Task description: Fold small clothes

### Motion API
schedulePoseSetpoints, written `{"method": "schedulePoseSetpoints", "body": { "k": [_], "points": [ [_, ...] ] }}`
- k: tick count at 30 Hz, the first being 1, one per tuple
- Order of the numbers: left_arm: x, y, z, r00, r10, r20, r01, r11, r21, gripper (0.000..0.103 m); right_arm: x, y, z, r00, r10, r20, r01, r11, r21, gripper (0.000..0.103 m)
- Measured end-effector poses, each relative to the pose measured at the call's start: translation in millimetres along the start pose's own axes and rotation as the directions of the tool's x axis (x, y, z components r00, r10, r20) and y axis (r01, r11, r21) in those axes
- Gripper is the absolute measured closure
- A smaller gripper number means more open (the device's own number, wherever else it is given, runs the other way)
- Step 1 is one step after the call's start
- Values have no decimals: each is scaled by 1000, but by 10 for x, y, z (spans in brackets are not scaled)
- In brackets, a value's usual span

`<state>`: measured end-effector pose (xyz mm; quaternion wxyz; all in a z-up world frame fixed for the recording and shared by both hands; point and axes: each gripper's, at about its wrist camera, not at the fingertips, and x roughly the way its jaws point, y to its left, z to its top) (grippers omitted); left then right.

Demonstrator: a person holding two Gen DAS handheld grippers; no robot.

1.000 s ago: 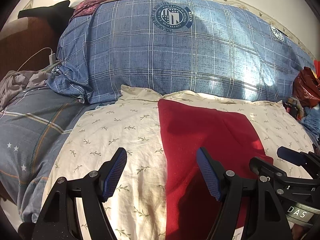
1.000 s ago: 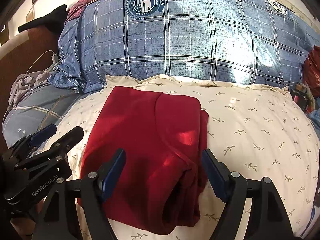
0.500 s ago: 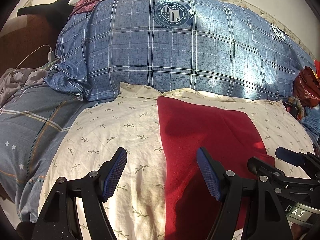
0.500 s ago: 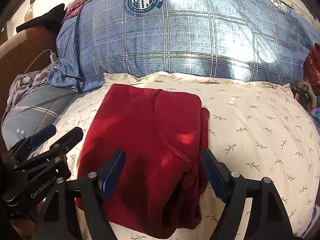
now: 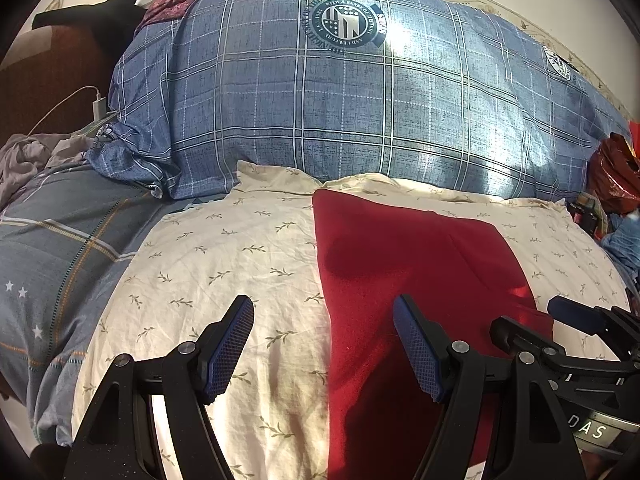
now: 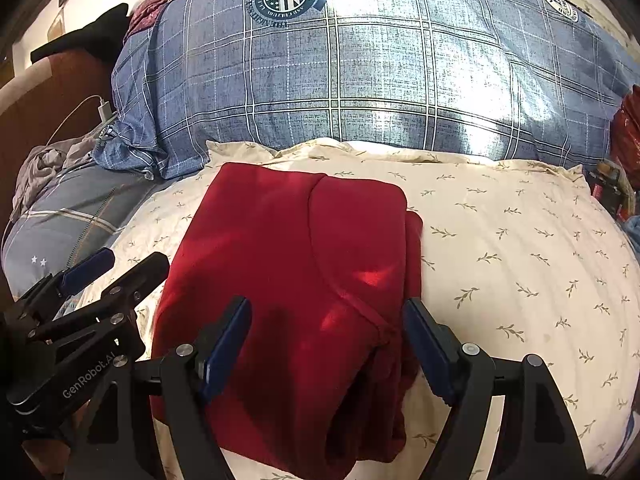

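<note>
Red garment (image 6: 288, 280), one item, lying folded into a rough rectangle on the cream leaf-print pillow (image 6: 520, 260) of the bed, in front of the large blue plaid pillow (image 6: 380, 80). Condition: a top panel is lying over a wider lower layer, with a curved seam running across it and thick stacked edges bunching at the near right corner. Left tool (image 5: 324, 344): jaws standing wide apart, gripping nothing, hovering with one finger over the cream pillow and the other over the garment's left edge. Right tool (image 6: 326, 344): jaws likewise spread and empty, straddling the near end of the garment; whether the fingertips are touching the cloth cannot be told. Handling, as a judgement: the fabric is looking soft, fleecy and light, limp rather than stiff, not fragile, likely to sag and unfold if lifted by a single layer. Best hold: pinching through all layers at the near corners, one tool at the bunched right corner and one at the straight left edge, so the stack is moving as one piece. Risk: the cushioned pillow is giving under pressure, so a closing finger may be catching the pillowcase along with the cloth. Task status: folding appears largely done; a final fold or tidying of the loose right edge may be remaining.
</note>
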<state>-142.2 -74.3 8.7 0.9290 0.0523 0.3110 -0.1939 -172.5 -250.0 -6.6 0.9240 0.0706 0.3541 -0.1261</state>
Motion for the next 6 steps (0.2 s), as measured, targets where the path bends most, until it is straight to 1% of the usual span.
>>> {"method": "schedulePoseSetpoints", "body": {
  "k": [6],
  "points": [
    [40, -1, -10, 1000, -4, -6, 4, 1000, 0, 31, 15, -18, 4, 1000, 4, 0, -4, 1000, 7, 24]
  ]
}}
